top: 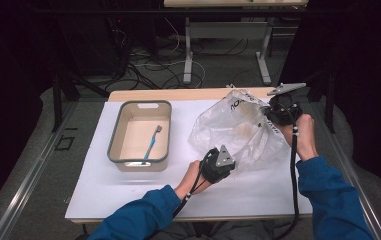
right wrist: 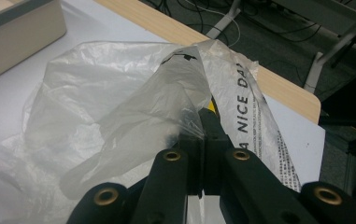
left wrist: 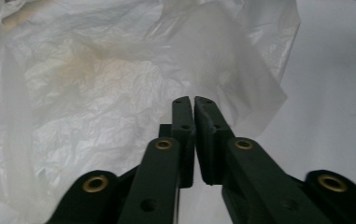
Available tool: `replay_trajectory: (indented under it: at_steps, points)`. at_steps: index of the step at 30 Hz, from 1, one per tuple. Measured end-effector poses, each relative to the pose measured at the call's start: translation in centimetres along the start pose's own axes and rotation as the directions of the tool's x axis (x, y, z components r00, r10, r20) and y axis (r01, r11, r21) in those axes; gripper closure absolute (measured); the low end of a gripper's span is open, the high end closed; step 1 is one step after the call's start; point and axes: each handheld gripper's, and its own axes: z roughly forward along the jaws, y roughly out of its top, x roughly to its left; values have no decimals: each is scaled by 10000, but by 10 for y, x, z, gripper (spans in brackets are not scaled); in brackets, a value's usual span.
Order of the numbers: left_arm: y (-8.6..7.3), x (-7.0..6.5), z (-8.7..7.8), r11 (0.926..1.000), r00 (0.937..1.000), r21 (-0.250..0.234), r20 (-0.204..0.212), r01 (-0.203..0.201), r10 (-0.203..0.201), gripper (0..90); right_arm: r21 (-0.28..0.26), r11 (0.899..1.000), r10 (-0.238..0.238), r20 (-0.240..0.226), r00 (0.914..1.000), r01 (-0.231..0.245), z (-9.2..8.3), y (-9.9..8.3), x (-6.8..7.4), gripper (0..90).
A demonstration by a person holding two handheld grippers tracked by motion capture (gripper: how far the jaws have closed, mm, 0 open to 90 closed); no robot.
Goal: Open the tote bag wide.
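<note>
A clear, crinkled plastic bag [top: 238, 130] with black print lies on the right half of the white table top. My right gripper [top: 265, 114] holds the bag's upper right part lifted; in the right gripper view its jaws [right wrist: 204, 122] are shut on a bunched fold of the bag [right wrist: 119, 107]. My left gripper [top: 232, 163] is at the bag's near lower edge. In the left gripper view its jaws [left wrist: 193, 101] stand almost together, with a thin flap of the bag [left wrist: 96, 84] running down to their tips.
A beige bin with a grey rim [top: 114, 135] sits at the left of the table, and a blue toothbrush [top: 152, 142] lies in it. White table surface [top: 128, 190] stretches in front of the bin. Table legs and cables [top: 188, 65] are on the floor beyond.
</note>
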Motion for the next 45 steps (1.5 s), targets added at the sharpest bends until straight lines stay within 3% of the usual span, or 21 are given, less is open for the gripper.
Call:
replay_trajectory:
  at_steps: [5,13,18,26,29,34,36,41,42,44,45]
  points:
    - [0,2,2,10000,9999,-8,-96,53,-53,855,-14,10000,30,-62,10000,-30,0,0,1,900]
    - [-2,12,-30,9999,9993,142,-370,57,-52,512,3,10000,33,-232,9997,-33,-2,-5,1,900]
    - [-7,20,-52,9990,9981,393,-590,209,-186,357,-23,10000,44,-309,9995,-44,-3,-6,2,900]
    - [-20,35,-72,9956,9910,562,-1156,750,-681,246,-82,9999,100,-435,9990,-104,-5,-7,3,900]
    - [-24,40,-78,9935,9903,756,-1166,850,-759,221,-104,9999,64,-426,9991,-68,-5,-7,2,900]
    - [-32,44,-85,9914,9819,705,-1617,1106,-981,196,-172,9998,119,-519,9986,-128,-5,-9,2,900]
    - [-34,46,-88,9885,9832,929,-1497,1189,-1042,184,-195,9996,180,-580,9982,-192,-4,-10,2,900]
    - [-38,50,-93,9861,9780,989,-1744,1332,-1146,163,-295,9991,272,-571,9980,-289,-5,-12,2,900]
    - [-37,51,-96,9847,9801,1139,-1636,1322,-1126,161,-276,9992,256,-571,9980,-272,-6,-12,2,900]
    - [-38,52,-98,9854,9747,1005,-1909,1375,-1165,158,-356,9990,258,-527,9983,-277,-7,-12,3,900]
    - [-37,54,-101,9830,9770,1176,-1775,1407,-1185,156,-357,9990,231,-560,9982,-252,-8,-12,3,900]
